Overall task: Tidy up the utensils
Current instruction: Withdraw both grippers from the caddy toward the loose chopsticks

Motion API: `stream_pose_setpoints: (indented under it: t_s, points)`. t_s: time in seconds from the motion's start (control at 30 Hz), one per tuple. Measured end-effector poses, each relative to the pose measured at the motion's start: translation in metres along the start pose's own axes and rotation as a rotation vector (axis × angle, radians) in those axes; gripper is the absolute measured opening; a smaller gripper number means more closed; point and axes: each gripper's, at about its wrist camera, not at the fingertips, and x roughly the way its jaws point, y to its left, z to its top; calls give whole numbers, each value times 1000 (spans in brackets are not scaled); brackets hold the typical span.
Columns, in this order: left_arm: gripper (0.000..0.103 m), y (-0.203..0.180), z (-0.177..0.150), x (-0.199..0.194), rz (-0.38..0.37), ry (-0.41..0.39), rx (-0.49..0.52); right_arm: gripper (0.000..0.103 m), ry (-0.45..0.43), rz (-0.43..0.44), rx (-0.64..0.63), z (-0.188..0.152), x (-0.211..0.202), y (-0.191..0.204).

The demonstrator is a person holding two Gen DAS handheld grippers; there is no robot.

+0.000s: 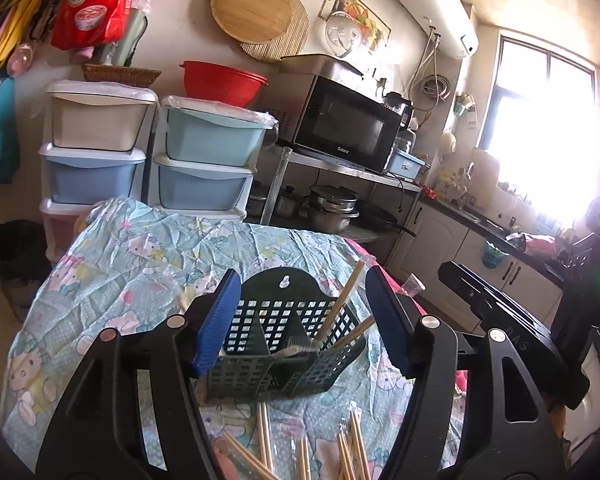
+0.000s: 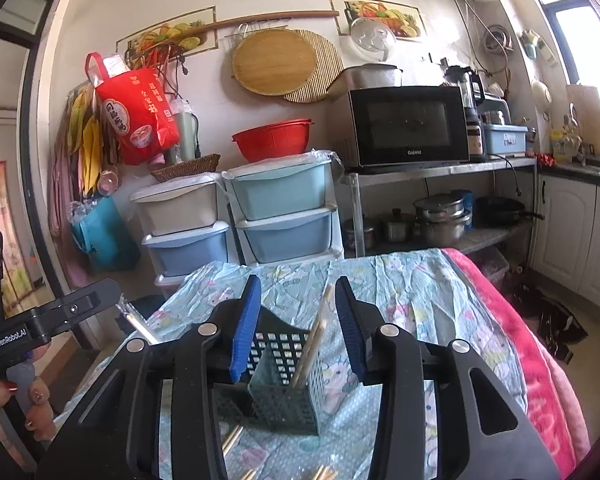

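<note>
A dark green perforated utensil basket [image 1: 284,344] with dividers stands on the cartoon-print tablecloth [image 1: 148,264]. Two wrapped chopsticks [image 1: 339,308] lean in its right compartment. My left gripper [image 1: 301,320] is open just in front of the basket, its blue pads wide apart and touching nothing. In the right wrist view the basket [image 2: 288,396] and its chopsticks [image 2: 313,340] show between the pads of my right gripper [image 2: 298,328], which is open and clear of them. Several loose chopsticks [image 1: 351,452] lie on the cloth at the near edge.
A pink blanket [image 2: 539,360] covers the table's right side. Stacked plastic drawers [image 1: 204,160], a metal rack with a microwave [image 1: 347,124] and pots [image 1: 331,208] stand behind. A black bin [image 1: 16,248] sits on the floor at left. A person's hand [image 2: 32,400] holds the left gripper's handle.
</note>
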Motion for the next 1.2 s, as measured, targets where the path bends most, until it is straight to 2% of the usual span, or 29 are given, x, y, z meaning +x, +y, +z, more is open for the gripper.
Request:
stream_pose_setpoints:
  t_s: [0.27, 0.73, 1.2]
  points:
    - [67, 2, -7, -12, 19, -6, -5, 41, 26, 7, 6, -9, -13, 1]
    - [84, 9, -29, -19, 38, 31, -28, 44, 76, 5, -11, -27, -29, 6]
    - [91, 23, -48, -15, 73, 76, -49, 46, 149, -4, -3, -50, -28, 0]
